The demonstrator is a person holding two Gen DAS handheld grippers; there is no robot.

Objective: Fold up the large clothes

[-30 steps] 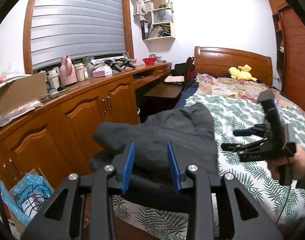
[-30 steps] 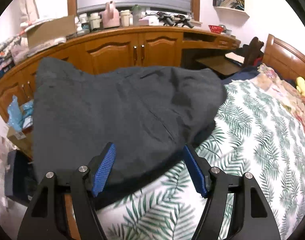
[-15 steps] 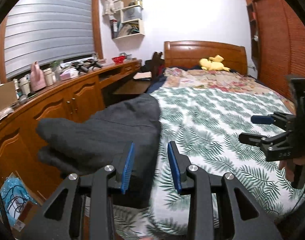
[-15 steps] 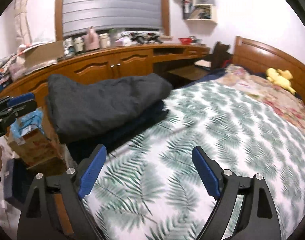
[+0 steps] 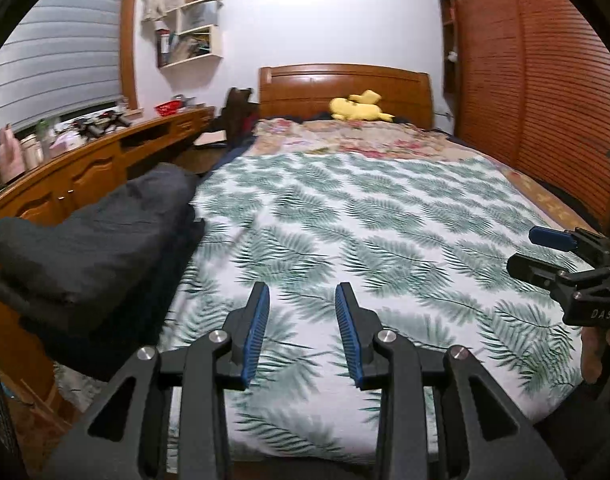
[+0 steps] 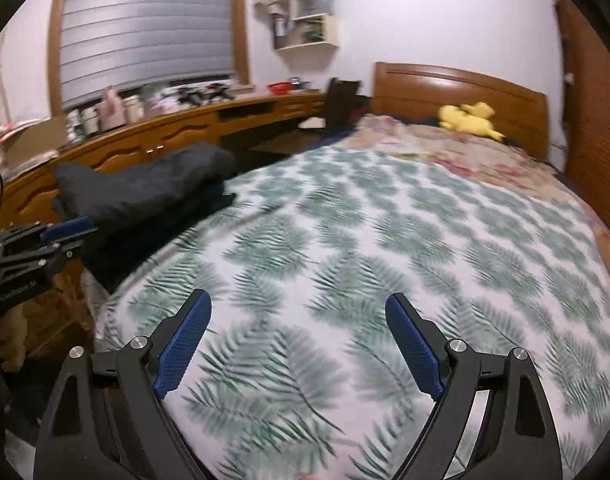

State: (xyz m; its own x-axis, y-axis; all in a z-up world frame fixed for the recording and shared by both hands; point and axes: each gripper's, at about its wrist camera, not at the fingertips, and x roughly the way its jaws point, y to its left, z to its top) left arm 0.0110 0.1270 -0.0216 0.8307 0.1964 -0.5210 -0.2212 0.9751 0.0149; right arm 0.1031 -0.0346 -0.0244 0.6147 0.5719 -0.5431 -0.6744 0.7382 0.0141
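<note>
Two grippers hover above the near end of a bed (image 5: pixel 385 216) whose white cover is printed with green fern fronds. The left gripper (image 5: pixel 302 332) holds its ribbed blue pads a modest gap apart with nothing between them; the right gripper (image 6: pixel 299 344) has its blue pads spread wide, also empty. The folded dark grey garment (image 5: pixel 93 236) lies on the left edge of the bed, a soft, thick, matte bundle with rounded folds, resting on top of a flatter, darker folded cloth (image 6: pixel 153 236) beneath it. Both are well apart from either gripper. Beyond the pile, a long curved wooden cabinet (image 5: pixel 89 172) with glossy panelled doors runs along the left wall under a slatted grey blind (image 6: pixel 145 28). At the far end, a plush yellow toy (image 5: pixel 359 110) rests against the polished wooden headboard (image 5: pixel 345 88), on a floral quilt (image 5: pixel 365 140). Ribbed louvred wooden doors (image 5: pixel 553 80) fill the right side.
</note>
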